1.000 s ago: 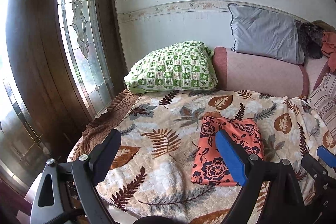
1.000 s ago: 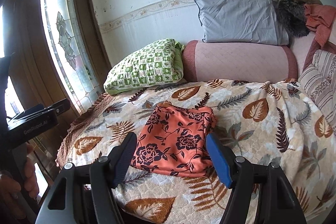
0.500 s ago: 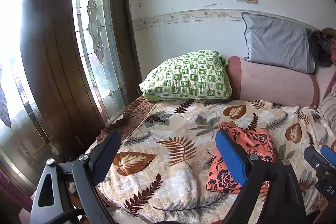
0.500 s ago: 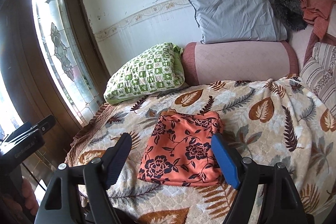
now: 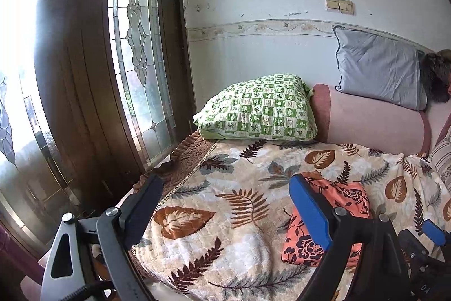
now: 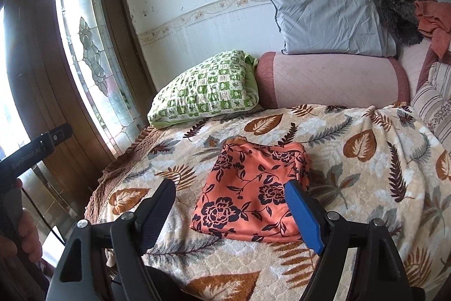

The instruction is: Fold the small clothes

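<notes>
- While daylight came through the door (image 6: 93, 52) at far left, a hand (image 6: 19, 233) at the left edge of the right wrist view gripped the handle of the left gripper (image 5: 225, 213).
- That gripper's fingers were spread wide with nothing between them, hovering over the blanket (image 5: 225, 239) near the bed's left edge.
- Behind, a green pillow (image 6: 205, 88) leaned at the head of the bed, touching the pink bolster (image 6: 329, 81) to its right.
- On the blanket, about mid-bed, lay the garment (image 6: 253, 188), orange with dark flowers, folded into a flat, roughly square stack.
- The right gripper (image 6: 231, 208) hung just short of the garment's near edge, its fingers wide apart and clear of the cloth; nothing was pinched.
- In the left wrist view, the garment (image 5: 346, 196) sat to the right, partly hidden behind the blue finger (image 5: 310, 213).
- A grey pillow (image 6: 329, 21) rested on top of the bolster, against the wall.
- To its right, a dark furry item (image 6: 400, 21) touched the pillow, with a salmon cloth (image 6: 434, 19) beside it.
- A striped cushion (image 6: 437, 100) stood at the far right edge of the bed.
</notes>
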### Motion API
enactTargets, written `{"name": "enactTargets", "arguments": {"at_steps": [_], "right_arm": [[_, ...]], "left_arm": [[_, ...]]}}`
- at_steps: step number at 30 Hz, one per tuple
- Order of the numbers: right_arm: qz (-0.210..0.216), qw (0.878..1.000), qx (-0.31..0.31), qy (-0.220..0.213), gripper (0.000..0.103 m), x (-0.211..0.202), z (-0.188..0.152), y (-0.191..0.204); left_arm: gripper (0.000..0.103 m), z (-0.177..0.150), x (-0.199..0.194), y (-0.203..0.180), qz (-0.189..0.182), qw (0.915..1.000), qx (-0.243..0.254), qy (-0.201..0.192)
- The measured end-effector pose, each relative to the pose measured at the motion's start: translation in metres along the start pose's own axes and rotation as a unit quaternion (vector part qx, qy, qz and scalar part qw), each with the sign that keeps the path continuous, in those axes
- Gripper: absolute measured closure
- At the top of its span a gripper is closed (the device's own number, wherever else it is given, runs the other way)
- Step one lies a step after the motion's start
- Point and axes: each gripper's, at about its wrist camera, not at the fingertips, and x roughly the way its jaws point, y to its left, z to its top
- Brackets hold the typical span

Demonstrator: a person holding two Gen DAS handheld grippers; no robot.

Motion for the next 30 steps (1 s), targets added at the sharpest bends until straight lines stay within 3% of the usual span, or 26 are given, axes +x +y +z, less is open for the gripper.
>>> {"name": "enactTargets", "arguments": {"at_steps": [30], "right_arm": [[0.006,1.0,-0.024,0.006,0.021,0.006,-0.002,0.011]], "left_arm": [[0.011,0.0,-0.005,-0.009,-0.033,0.9991,0.02,-0.015]]}}
